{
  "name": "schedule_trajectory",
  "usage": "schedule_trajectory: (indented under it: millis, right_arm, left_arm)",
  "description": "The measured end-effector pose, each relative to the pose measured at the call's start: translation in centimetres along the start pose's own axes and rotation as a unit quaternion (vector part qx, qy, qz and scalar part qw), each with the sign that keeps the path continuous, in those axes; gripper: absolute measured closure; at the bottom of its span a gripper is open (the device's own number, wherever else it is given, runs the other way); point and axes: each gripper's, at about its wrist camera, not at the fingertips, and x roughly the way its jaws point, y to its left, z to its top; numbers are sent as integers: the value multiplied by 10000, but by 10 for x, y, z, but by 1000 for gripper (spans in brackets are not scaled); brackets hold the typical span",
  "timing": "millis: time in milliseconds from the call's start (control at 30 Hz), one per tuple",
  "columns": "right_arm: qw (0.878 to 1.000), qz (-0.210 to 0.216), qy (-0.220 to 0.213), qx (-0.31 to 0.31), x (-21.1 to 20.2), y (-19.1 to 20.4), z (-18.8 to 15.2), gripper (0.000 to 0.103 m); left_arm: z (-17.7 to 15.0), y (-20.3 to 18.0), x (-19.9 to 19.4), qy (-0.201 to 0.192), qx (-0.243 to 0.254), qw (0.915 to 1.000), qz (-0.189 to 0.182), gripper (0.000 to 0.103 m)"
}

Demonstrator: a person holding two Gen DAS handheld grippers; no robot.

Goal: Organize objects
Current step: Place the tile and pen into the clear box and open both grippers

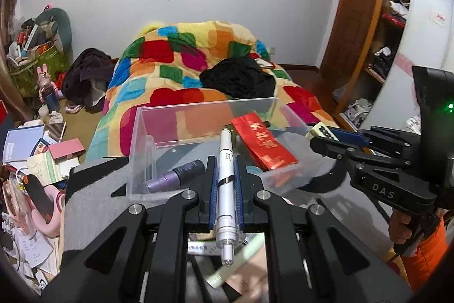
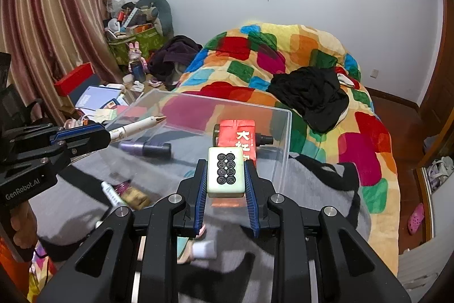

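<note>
My left gripper is shut on a white pen, held just above the near edge of a clear plastic box. In the right wrist view that pen points into the box from the left. My right gripper is shut on a pale green mahjong tile with black circles, held over the box's near side. The tile also shows in the left wrist view at the box's right edge. Inside the box lie a purple tube and a red packet.
The box sits on a grey cloth at the foot of a bed with a colourful blanket. Small items lie on the cloth near the grippers. Books and boxes are piled on the left. A wardrobe stands right.
</note>
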Motion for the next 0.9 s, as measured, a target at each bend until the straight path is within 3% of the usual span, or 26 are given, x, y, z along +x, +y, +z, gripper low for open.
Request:
schedule_trajectory:
  millis: [500,633,767,900]
  right_arm:
    - [9972,87,746,48,71,-3,13,81]
    - [9966,146,812,-18,71,0,10,80]
    - [9969,144,773,-46,65,1,8,70]
    - [9978,182,636,-30,52,1,6,68]
  left_arm:
    - [14,19,50,519,-309,9978,-281,93]
    - [13,18,49,482,-286,9980,-288,93]
    - [14,18,44,406,-274,9984,-271,92]
    - [12,16,34,299,-238,9991,-172,89]
